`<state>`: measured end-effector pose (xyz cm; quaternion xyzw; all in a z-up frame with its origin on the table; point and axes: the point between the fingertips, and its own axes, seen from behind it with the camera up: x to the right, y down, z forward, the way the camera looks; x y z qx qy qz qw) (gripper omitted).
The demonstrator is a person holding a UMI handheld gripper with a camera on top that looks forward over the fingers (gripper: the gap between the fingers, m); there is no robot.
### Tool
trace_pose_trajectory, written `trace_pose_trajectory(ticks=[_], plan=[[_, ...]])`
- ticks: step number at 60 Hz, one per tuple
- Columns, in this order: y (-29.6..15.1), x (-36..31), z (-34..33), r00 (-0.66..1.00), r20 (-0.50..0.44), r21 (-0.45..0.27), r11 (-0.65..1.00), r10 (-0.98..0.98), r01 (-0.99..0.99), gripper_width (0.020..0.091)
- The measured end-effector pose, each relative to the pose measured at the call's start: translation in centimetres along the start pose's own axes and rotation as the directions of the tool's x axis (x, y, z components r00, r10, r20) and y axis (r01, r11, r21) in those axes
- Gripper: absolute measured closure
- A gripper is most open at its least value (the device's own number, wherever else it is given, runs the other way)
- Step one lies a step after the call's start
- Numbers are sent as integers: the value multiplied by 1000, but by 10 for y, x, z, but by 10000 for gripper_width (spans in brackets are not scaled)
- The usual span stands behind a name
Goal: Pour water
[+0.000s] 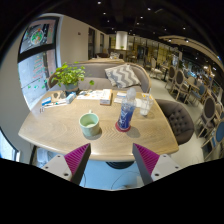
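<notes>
Spread fingers point(112, 160), upright bottle point(125, 111) beyond

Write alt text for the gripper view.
The open gripper hangs short of a wooden table, its fingers holding nothing. On the table stand a green cup and, beside it, a bottle, with a plant farther back.

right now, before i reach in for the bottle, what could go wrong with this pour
The bottle stands tall and narrow near the table edge, so a glancing touch from the open gripper, which sits short of the table, could tip it. The green cup is small and low, so water could easily miss its mouth. A clear glass stands close beside the bottle and could get knocked on the way in.
</notes>
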<state>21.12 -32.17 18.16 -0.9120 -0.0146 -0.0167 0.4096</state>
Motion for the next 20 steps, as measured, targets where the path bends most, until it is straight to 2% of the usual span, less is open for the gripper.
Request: trace_pose_trajectory(ticks=[20], plan=[[9, -5, -29, 1000, -24, 11, 1000, 9, -9, 249]])
